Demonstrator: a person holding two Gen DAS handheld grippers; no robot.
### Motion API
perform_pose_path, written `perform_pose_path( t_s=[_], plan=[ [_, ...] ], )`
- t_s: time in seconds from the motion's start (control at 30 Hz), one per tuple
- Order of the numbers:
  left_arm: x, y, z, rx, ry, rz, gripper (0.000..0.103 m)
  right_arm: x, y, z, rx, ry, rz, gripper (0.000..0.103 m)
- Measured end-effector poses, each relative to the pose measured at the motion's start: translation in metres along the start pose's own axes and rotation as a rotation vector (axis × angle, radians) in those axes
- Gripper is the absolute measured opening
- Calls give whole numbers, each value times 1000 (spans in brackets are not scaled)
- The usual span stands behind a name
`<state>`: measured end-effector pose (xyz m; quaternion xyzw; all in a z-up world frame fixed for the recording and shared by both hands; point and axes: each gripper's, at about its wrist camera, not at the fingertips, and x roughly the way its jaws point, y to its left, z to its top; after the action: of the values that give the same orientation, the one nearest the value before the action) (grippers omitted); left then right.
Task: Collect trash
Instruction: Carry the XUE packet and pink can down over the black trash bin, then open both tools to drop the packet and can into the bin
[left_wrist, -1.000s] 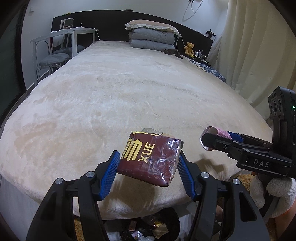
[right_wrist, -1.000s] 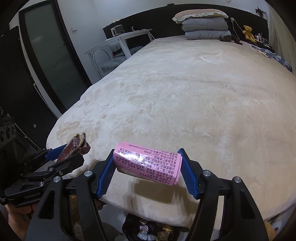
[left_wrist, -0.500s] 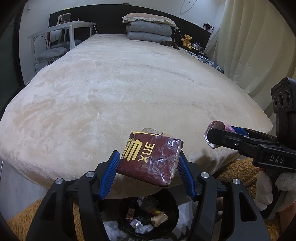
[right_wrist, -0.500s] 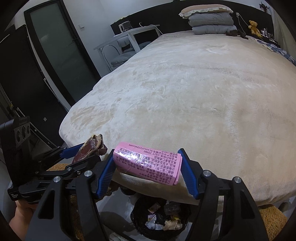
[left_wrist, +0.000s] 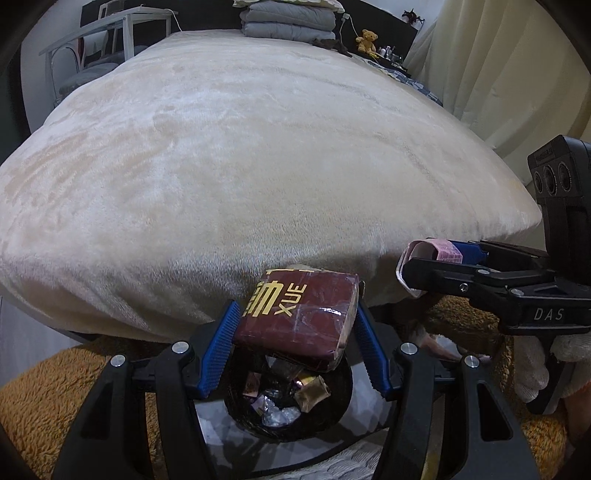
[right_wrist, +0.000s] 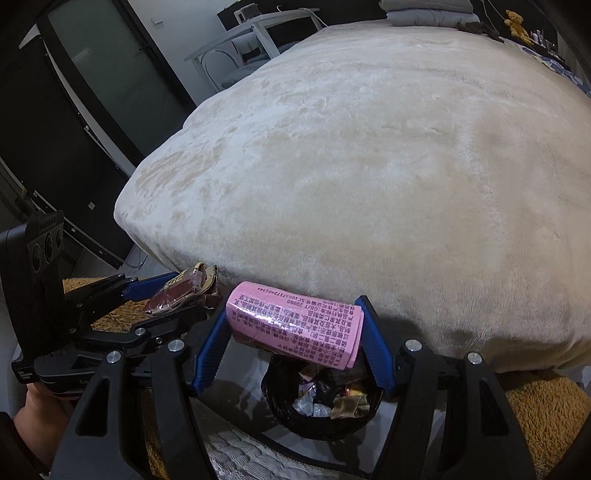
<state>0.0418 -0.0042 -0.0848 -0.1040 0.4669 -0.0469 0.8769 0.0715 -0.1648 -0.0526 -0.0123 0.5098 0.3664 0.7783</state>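
Note:
My left gripper (left_wrist: 295, 328) is shut on a dark red packet (left_wrist: 299, 317) with gold lettering and holds it just above a black-lined trash bin (left_wrist: 288, 428) full of wrappers. My right gripper (right_wrist: 295, 332) is shut on a pink printed wrapper (right_wrist: 295, 325) and holds it above the same bin (right_wrist: 321, 421). In the left wrist view the right gripper (left_wrist: 417, 269) sits to the right with the pink wrapper (left_wrist: 439, 253). In the right wrist view the left gripper (right_wrist: 181, 291) sits to the left with the red packet (right_wrist: 177, 293).
A large bed with a cream fleece blanket (left_wrist: 240, 147) fills the space beyond the bin. A brown shaggy rug (left_wrist: 44, 391) lies on the floor around the bin. Folded bedding (left_wrist: 288, 22), a teddy bear (left_wrist: 365, 38), a white desk (left_wrist: 110, 26) and curtains (left_wrist: 498, 74) stand far back.
Both grippers have drawn back from the bed and tipped downward with their trash. The bin, earlier only at the bottom edge, now lies fully in view beneath them.

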Motion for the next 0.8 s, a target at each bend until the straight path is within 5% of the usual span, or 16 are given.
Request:
perform_pose_path(
  t_s=[0.17,0.4,0.8],
  plan=[
    [16,-4,-7,15,75,-9,58,15,-8,-9,32,72,22,66],
    [36,-5,-14,5,165,-22,38,32,-12,-18,55,154,10,66],
    [45,-3,-15,-27,210,-9,38,41,-10,-18,53,198,12,66]
  ],
)
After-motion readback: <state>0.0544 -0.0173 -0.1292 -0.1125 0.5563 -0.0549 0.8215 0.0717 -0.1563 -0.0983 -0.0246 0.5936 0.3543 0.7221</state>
